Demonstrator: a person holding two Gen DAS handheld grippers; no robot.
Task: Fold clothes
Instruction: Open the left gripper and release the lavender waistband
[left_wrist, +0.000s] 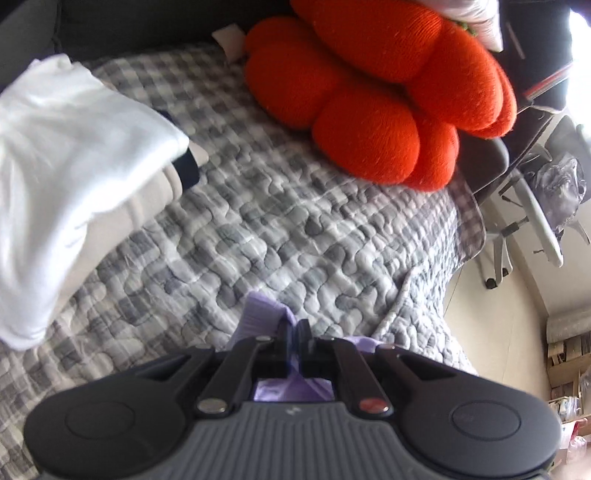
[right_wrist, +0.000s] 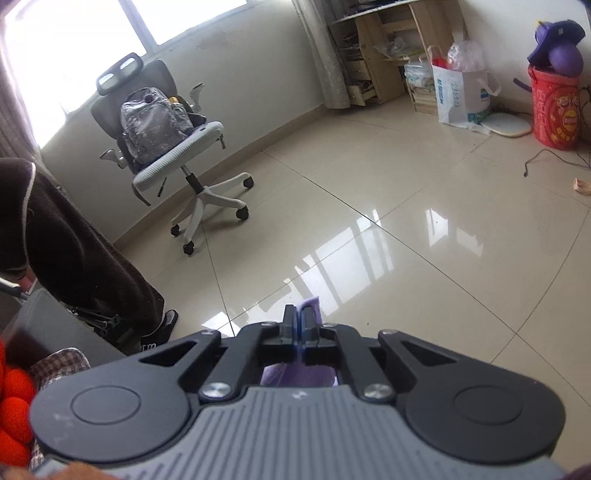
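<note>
A: Quilt (left_wrist: 295, 221) with orange cushion (left_wrist: 376, 96), white stack (left_wrist: 66, 147) at its left.

B: Lilac cloth (left_wrist: 258, 317)?

A: Pinched in the left gripper (left_wrist: 294, 332) over the quilt; right gripper (right_wrist: 299, 321) clamps it too (above tile floor (right_wrist: 406, 240)).

Daylight floods my right view from the window (right_wrist: 74, 40) at upper left — it is blown out to plain white, and the wall beneath it falls into soft shade. The floor (right_wrist: 369, 236) mirrors the panes in bright streaks of glare. That picture is sharp through the middle.

My left view is dimmer and softer: the white cloth (left_wrist: 66, 155) at left is smeared and overexposed, its folds barely readable, and the orange cushion (left_wrist: 376, 96) is slightly blurred. A burnt-out white patch sits in the top right corner. Both views bow strongly at the edges — straight lines curve there.
</note>
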